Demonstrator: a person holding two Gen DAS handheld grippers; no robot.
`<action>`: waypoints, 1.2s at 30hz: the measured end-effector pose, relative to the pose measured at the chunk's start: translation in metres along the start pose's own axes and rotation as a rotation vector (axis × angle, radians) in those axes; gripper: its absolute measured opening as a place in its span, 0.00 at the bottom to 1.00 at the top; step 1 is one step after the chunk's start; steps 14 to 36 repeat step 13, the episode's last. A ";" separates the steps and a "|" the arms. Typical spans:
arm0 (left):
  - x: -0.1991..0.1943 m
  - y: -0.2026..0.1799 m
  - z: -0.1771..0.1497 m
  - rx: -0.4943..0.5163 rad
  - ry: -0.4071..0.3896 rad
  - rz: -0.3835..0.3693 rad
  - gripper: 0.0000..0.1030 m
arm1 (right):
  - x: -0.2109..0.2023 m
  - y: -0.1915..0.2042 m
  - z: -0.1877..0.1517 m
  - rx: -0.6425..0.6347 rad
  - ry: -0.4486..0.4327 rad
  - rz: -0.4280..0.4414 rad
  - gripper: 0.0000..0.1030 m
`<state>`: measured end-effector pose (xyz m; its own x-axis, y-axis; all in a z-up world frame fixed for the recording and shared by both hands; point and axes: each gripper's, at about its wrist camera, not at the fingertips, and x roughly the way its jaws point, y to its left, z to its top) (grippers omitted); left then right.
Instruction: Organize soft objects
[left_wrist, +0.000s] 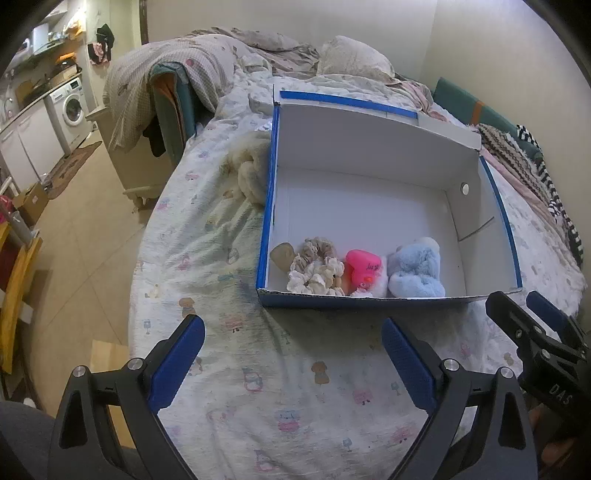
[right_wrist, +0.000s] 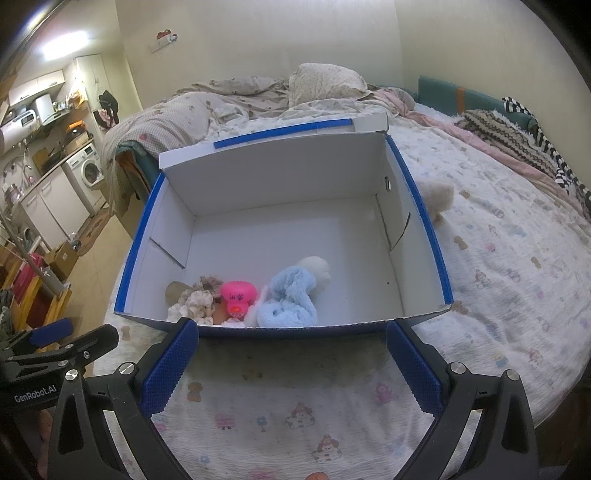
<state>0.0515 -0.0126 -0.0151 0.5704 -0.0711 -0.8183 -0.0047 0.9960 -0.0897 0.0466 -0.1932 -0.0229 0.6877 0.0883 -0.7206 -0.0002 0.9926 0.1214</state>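
A white box with blue edges (left_wrist: 369, 206) (right_wrist: 280, 199) sits open on the bed. Along its near wall lie cream scrunchies (left_wrist: 314, 269) (right_wrist: 195, 304), a pink toy (left_wrist: 364, 271) (right_wrist: 238, 295) and a fluffy light-blue toy (left_wrist: 417, 271) (right_wrist: 290, 299). A cream fluffy item (left_wrist: 251, 173) lies on the bed outside the box; it also shows in the right wrist view (right_wrist: 437, 199). My left gripper (left_wrist: 293, 354) is open and empty in front of the box. My right gripper (right_wrist: 291, 354) is open and empty at the box's near wall.
The bed has a patterned white sheet (left_wrist: 258, 369), with rumpled bedding and a pillow (left_wrist: 351, 55) behind the box. Striped and knitted clothes (left_wrist: 524, 155) lie at the bed's right side. The floor, a washing machine (left_wrist: 72, 107) and cabinets are to the left.
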 end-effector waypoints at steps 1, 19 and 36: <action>0.000 0.000 0.000 0.001 -0.002 0.001 0.93 | 0.000 0.000 0.000 0.000 0.001 0.000 1.00; 0.000 -0.003 -0.001 0.006 -0.004 -0.003 0.93 | 0.000 0.000 0.000 0.000 0.000 0.000 1.00; 0.000 -0.003 -0.001 0.006 -0.004 -0.003 0.93 | 0.000 0.000 0.000 0.000 0.000 0.000 1.00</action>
